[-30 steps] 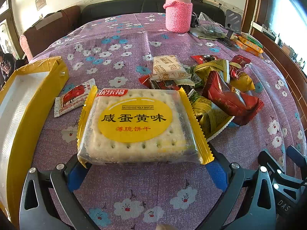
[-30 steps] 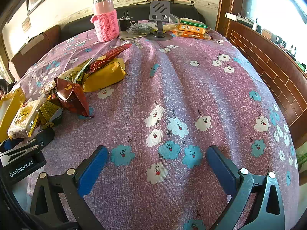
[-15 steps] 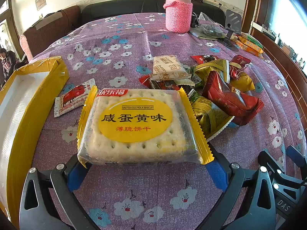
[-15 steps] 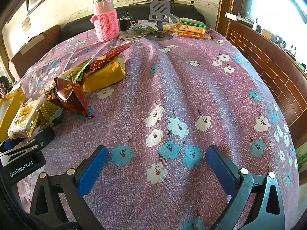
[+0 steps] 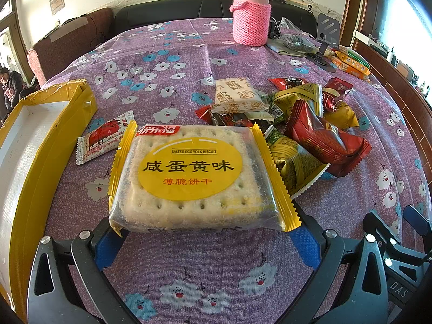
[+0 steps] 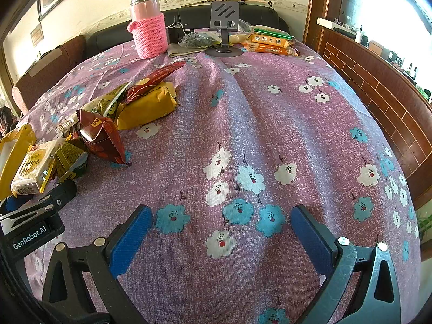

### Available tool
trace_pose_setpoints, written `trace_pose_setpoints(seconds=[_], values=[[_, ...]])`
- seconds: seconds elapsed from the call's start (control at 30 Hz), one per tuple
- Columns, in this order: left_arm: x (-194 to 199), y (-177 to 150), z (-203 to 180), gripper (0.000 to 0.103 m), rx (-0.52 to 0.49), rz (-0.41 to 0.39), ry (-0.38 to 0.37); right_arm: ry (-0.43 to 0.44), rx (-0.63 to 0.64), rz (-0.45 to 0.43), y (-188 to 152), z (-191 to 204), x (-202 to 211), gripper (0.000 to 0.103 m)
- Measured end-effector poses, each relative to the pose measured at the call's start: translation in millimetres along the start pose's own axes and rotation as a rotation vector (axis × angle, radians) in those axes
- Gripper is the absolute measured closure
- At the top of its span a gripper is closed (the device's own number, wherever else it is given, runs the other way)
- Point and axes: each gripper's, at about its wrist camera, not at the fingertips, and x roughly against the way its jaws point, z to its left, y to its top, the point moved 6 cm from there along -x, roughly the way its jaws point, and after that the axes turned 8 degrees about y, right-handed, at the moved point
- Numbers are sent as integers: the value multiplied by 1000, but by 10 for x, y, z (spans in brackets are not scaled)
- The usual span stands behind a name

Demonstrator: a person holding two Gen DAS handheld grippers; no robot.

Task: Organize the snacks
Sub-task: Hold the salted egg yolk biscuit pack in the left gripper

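A salted egg yolk biscuit pack with yellow crimped ends is held just above the flowered tablecloth, my left gripper shut on its two sides. To its left lies an open yellow box with a white inside. A small red-and-white sachet lies between them. To the right is a pile of snacks: a red pack, a gold pack, a white pack. My right gripper is open over bare cloth, with the pile and the held biscuit pack to its left.
A pink bottle in a knitted sleeve stands at the table's far side, beside a phone stand and orange snack packs. A wooden ledge runs along the right. A person sits beyond the left edge.
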Motion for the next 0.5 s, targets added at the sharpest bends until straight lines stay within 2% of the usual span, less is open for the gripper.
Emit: trace_pose_setpoints(seconds=[0.5], values=[[-24,1,-19,0,8,1,4,0,0,0,0,-2,1,0]])
